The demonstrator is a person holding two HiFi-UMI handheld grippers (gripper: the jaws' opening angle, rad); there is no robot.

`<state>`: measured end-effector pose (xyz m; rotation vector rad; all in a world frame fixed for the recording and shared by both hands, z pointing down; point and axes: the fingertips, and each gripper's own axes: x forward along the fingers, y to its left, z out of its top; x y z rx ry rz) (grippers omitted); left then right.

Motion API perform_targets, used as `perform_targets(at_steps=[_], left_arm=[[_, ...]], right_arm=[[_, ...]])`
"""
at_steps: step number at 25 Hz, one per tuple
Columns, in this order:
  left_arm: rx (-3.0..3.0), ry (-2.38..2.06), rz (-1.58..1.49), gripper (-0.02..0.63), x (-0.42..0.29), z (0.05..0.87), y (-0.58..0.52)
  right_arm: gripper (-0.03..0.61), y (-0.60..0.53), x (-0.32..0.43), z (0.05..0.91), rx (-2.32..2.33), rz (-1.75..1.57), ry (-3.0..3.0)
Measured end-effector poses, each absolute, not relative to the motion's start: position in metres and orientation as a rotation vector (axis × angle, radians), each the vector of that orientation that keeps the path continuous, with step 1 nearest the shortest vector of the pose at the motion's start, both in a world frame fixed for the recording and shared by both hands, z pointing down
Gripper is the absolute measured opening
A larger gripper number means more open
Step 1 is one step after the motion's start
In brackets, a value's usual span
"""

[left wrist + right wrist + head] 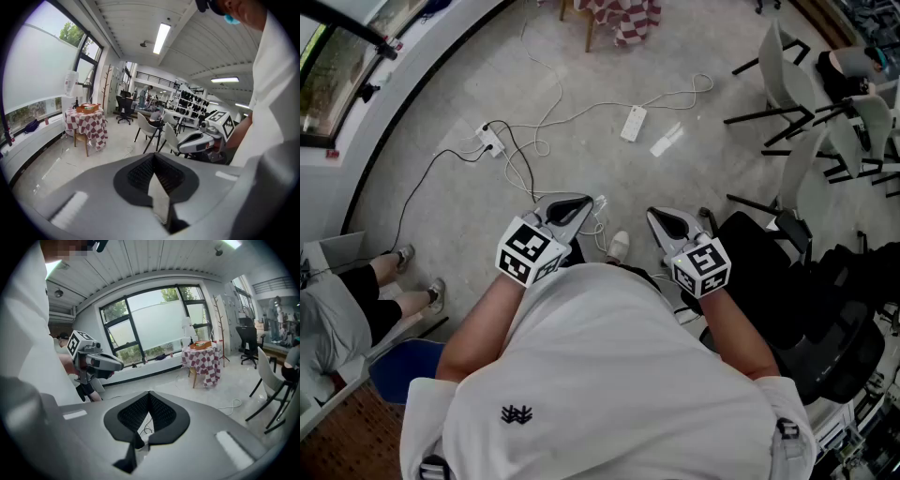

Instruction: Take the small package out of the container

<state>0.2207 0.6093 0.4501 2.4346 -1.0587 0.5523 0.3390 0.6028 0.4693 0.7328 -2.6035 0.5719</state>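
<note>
No small package shows in any view. A brown tray-like container (88,108) (203,344) sits on a table with a red-and-white checked cloth (623,19) (86,124) (206,359), far across the floor. I hold both grippers close to my body, pointing out over the floor. My left gripper (574,206) (153,157) is shut, its tips meeting with nothing between them. My right gripper (660,221) (149,393) is shut and empty too. Each gripper shows in the other's view: the left gripper (93,361) and the right gripper (201,139).
Cables and a power strip (492,141) lie on the floor ahead, with another white strip (634,123) beyond. White chairs (797,84) stand at the right and a black office chair (787,281) is close by. A seated person's legs (384,291) are at the left.
</note>
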Motion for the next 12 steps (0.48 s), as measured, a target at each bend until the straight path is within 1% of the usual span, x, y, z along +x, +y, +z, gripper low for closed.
perform_targets(at_steps=[7,12], left_arm=[[2.353,-1.146,0.501,0.055,0.202,0.449,0.586],[2.389,-1.141,0.462,0.055,0.182,0.451,0.54]], right_arm=[[0.0,0.565,0.331,0.459,0.741,0.538,-2.648],[0.0,0.524,0.315,0.464,0.785,0.547,-2.618]])
